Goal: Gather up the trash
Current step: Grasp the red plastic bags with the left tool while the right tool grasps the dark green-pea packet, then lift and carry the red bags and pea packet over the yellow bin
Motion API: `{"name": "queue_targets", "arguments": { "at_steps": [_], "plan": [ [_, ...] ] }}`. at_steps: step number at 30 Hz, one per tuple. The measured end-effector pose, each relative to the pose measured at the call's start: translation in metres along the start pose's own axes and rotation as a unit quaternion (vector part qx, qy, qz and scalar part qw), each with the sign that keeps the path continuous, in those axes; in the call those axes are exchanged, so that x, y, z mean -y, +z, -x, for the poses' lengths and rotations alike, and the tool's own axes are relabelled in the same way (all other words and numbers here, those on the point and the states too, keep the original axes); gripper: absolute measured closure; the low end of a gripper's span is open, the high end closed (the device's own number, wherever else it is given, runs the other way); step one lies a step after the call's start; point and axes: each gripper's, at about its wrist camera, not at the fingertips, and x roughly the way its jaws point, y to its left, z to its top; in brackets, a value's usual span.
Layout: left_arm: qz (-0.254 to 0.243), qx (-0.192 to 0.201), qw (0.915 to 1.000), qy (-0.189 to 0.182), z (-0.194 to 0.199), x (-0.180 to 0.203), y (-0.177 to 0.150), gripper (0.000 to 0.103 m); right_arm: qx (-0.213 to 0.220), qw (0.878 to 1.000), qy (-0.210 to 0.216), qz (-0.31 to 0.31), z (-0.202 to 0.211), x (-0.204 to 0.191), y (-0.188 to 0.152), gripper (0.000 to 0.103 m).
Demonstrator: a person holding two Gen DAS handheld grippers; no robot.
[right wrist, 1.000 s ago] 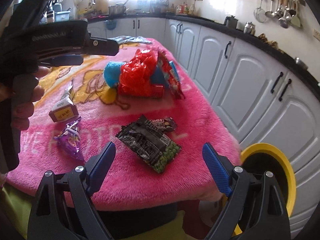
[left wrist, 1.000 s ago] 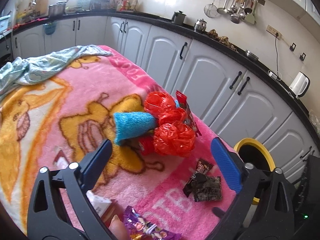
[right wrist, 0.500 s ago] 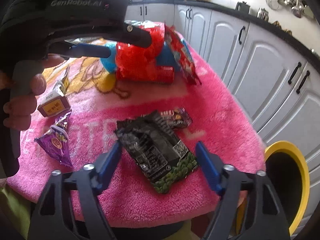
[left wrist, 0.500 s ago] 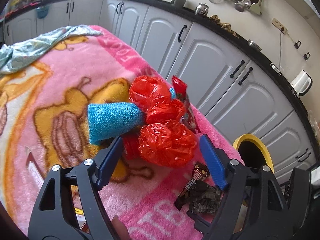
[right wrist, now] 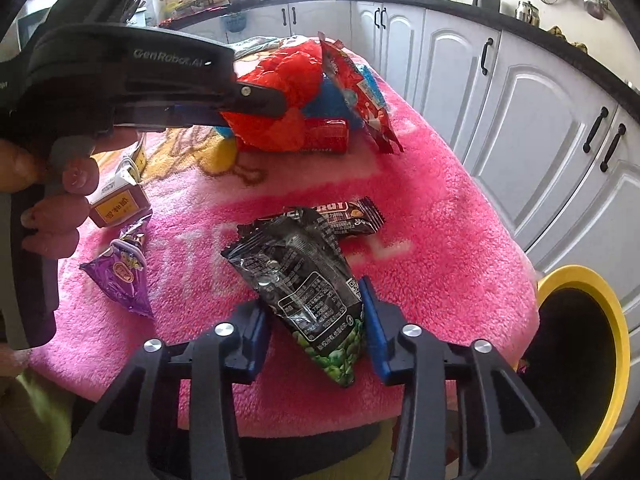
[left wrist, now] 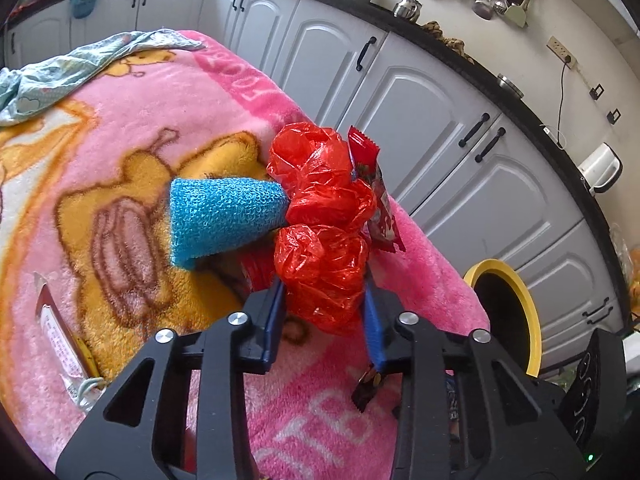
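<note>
Trash lies on a pink blanket (left wrist: 120, 120) over a table. My left gripper (left wrist: 324, 320) is closing on a crumpled red plastic bag (left wrist: 320, 264), and both blue pads press its sides. A blue mesh sponge (left wrist: 224, 216) and a red snack wrapper (left wrist: 376, 200) lean against the bag. My right gripper (right wrist: 314, 332) is closing around a black snack bag (right wrist: 304, 276) with green peas printed on it. The right pad touches the bag and a small gap shows at the left pad. The left gripper (right wrist: 256, 100) also shows from the side, held by a hand.
A yellow-rimmed bin (right wrist: 616, 320) stands on the floor by the table's right corner. A brown bar wrapper (right wrist: 348, 216), a purple wrapper (right wrist: 120, 276), a small box (right wrist: 120, 204) and a red can (right wrist: 326, 136) lie on the blanket. White cabinets run behind.
Both grippers came down and forward onto the table, and their jaws narrowed from wide open. The left now clasps the red bag; the right straddles the black snack bag.
</note>
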Motion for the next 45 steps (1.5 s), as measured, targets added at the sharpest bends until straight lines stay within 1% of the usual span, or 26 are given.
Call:
{"name": "queue_targets", "arguments": {
  "at_steps": [6,7,10,18,29,36,45],
  "plan": [
    [-0.001,0.006,1.0,0.001,0.01,-0.006,-0.003,0.083,-0.004,1.0,0.016,-0.016,0.005,0.003,0.0,0.075],
    [-0.002,0.007,1.0,0.002,0.012,-0.007,-0.003,0.083,-0.004,1.0,0.021,-0.019,0.006,0.003,0.0,0.101],
    [-0.001,0.009,0.9999,0.004,0.019,-0.012,-0.005,0.084,-0.012,0.999,0.039,-0.021,0.007,0.002,-0.002,0.1],
    [-0.004,0.021,0.9997,0.013,0.038,-0.023,-0.01,0.085,-0.001,0.999,0.037,-0.02,0.018,0.001,0.0,0.1],
    [-0.023,0.046,0.9986,0.015,0.069,-0.019,-0.015,0.085,0.027,0.999,0.035,-0.018,0.042,-0.003,0.007,0.1],
    [-0.043,0.06,0.9972,0.006,0.087,-0.005,-0.018,0.085,0.045,0.998,0.033,-0.017,0.056,-0.003,0.013,0.1],
    [-0.072,0.07,0.9948,-0.012,0.101,0.022,-0.023,0.085,0.072,0.997,0.025,-0.025,0.086,0.003,0.014,0.1]
  ]
}}
